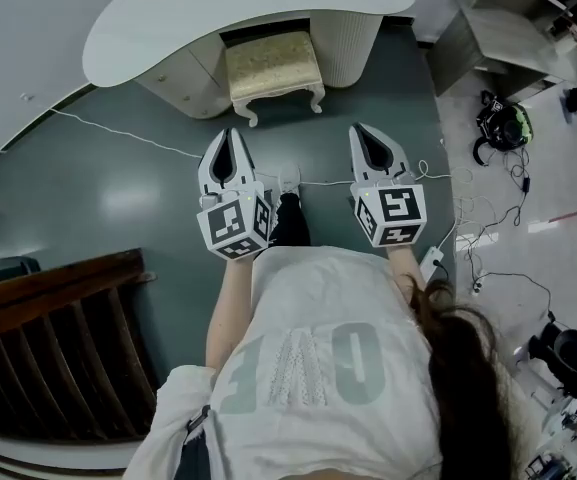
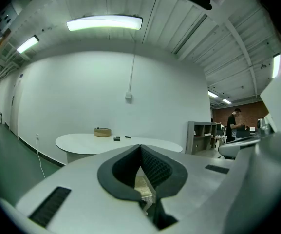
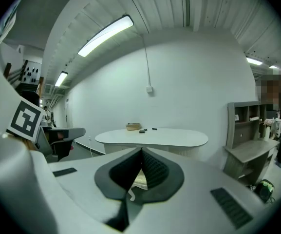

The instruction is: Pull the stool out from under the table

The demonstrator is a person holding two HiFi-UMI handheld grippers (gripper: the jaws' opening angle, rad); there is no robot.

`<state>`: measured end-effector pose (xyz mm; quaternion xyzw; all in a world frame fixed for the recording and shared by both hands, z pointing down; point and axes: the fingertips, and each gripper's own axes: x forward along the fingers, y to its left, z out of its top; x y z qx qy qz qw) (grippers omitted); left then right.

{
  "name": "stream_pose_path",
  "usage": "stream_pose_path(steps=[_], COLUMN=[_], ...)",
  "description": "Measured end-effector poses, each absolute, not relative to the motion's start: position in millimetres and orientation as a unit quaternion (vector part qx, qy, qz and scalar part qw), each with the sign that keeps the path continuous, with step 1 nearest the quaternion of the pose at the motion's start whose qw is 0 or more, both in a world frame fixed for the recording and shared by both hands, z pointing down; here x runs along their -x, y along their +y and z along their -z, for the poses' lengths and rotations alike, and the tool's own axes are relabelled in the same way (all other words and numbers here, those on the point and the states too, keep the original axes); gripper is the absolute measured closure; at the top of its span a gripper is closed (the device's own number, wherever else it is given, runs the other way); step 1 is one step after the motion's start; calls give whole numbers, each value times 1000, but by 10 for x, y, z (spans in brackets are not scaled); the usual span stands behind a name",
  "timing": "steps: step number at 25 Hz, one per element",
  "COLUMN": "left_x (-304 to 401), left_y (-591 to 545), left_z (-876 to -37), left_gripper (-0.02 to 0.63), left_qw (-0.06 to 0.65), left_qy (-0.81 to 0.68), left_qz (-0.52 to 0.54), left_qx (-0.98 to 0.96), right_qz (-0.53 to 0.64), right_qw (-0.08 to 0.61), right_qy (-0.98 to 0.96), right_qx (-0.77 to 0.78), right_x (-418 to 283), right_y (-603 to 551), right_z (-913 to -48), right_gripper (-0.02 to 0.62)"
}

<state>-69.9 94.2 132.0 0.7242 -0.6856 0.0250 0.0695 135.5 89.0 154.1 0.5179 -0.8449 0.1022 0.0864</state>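
The stool [image 1: 273,66] has a beige cushion and white curved legs. It stands with its back half under the white oval table [image 1: 168,18]. My left gripper [image 1: 231,132] and right gripper [image 1: 357,128] hover side by side above the grey floor, a short way in front of the stool and pointing at it. Both are shut with nothing held. In the left gripper view the closed left gripper [image 2: 140,146] points at the table [image 2: 82,143], and a bit of the stool [image 2: 142,185] shows below the tips. The right gripper view shows the same: right gripper [image 3: 141,150], table [image 3: 179,138], stool [image 3: 140,180].
A white cable [image 1: 118,133] runs across the floor to the left of the stool. A dark wooden railing [image 1: 58,358] stands at lower left. A grey shelf unit [image 1: 508,28], headphones [image 1: 503,126] and loose cables lie to the right. A small basket [image 2: 102,131] sits on the table.
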Motion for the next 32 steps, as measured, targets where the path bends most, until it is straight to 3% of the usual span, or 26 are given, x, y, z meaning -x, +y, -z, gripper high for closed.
stream_pose_path(steps=[20, 32], left_x=[1599, 1557], left_y=[-1338, -1668], left_z=[-1505, -1426], left_gripper=[581, 580], left_qw=[86, 90], left_qy=[-659, -675], left_qz=[-44, -33], left_qx=[-746, -732], right_qz=[-97, -98], right_qw=[103, 87], right_qy=[-839, -843], right_qx=[-525, -521], right_x=[-336, -452], right_y=[-1439, -1825], right_z=[-1573, -1494], right_gripper=[566, 565])
